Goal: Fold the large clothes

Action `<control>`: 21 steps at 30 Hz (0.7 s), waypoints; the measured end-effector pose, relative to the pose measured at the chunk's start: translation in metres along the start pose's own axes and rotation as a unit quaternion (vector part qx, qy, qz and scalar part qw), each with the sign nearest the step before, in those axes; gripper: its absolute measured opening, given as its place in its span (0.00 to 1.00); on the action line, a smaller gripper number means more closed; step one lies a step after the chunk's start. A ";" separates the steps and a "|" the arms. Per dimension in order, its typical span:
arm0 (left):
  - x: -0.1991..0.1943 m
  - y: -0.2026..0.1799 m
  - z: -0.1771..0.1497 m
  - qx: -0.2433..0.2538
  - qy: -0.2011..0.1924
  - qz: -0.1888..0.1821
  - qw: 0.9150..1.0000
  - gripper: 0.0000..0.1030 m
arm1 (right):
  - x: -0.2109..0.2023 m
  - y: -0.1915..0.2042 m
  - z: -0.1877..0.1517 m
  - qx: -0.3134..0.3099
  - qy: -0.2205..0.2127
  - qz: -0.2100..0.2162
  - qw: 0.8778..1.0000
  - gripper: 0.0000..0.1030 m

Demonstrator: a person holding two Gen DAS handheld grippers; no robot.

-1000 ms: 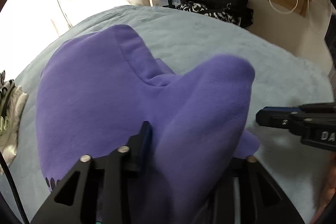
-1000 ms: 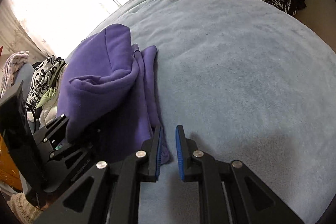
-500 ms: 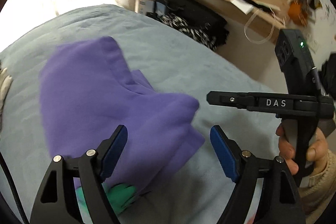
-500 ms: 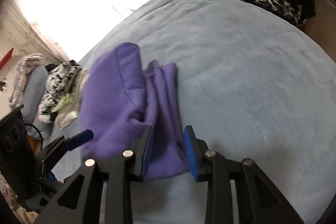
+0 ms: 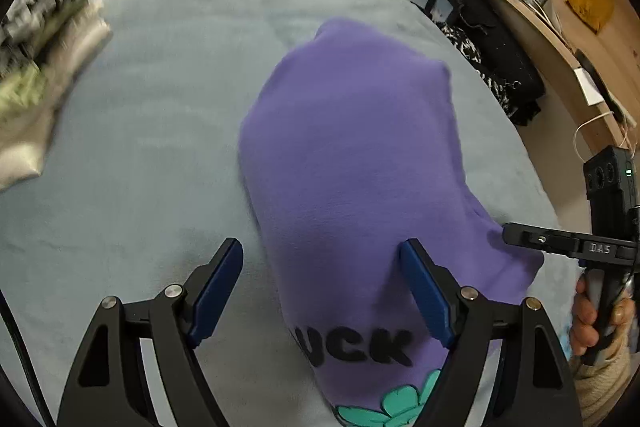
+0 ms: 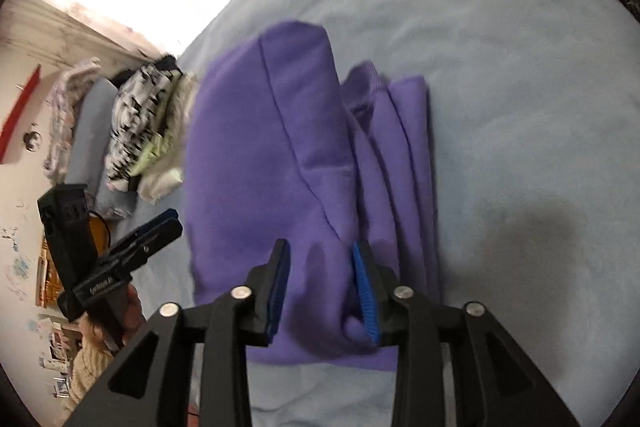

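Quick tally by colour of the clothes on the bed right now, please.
Purple: 1, the folded purple sweatshirt under the open left gripper and open right gripper.
Black-and-white, pale green and cream: 1 blurred pile of clothes at the bed edge; pieces cannot be separated.
Total: 2 groups.

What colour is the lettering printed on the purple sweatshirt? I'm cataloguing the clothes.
Black lettering on the purple sweatshirt, clearest in the left wrist view.

Black angular left gripper [image 5: 322, 291], blue pads [image 5: 218, 291], silver screws, right gripper [image 6: 322, 291] alike, cream knit sleeve [image 6: 86, 371]
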State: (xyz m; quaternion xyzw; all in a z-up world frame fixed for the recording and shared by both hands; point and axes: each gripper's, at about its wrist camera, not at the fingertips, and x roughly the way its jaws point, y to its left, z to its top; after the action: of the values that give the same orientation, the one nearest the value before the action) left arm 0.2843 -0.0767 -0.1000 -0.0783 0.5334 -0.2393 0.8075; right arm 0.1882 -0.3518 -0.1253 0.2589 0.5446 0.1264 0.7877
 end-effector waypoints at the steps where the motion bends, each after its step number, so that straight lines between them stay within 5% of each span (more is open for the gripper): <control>1: 0.005 0.005 0.000 -0.008 0.004 -0.017 1.000 0.78 | 0.003 -0.001 0.002 0.002 0.003 0.000 1.000 0.34; 8: 0.023 0.014 0.000 -0.030 0.003 -0.061 0.998 0.82 | 0.033 -0.012 0.003 0.021 0.040 0.017 0.999 0.34; 10: 0.025 0.011 0.000 -0.021 0.003 -0.053 0.998 0.82 | 0.028 -0.009 -0.001 0.006 0.020 0.018 1.000 0.33; 12: 0.026 0.004 0.003 -0.012 0.006 -0.043 0.999 0.82 | 0.017 -0.006 -0.006 -0.011 -0.008 0.011 1.000 0.19; 16: 0.028 -0.017 0.006 0.019 0.009 -0.013 1.000 0.82 | -0.010 -0.001 -0.027 -0.033 -0.056 -0.007 0.998 0.17; 21: 0.031 -0.042 0.002 0.052 0.008 0.029 0.998 0.84 | -0.013 -0.011 -0.053 -0.033 -0.067 -0.030 0.997 0.16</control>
State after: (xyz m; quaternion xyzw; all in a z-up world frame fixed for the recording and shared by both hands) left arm 0.2838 -0.1281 -0.1090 -0.0190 0.5286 -0.2434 0.8130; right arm 0.1330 -0.3527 -0.1350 0.2243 0.4933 0.1035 0.8340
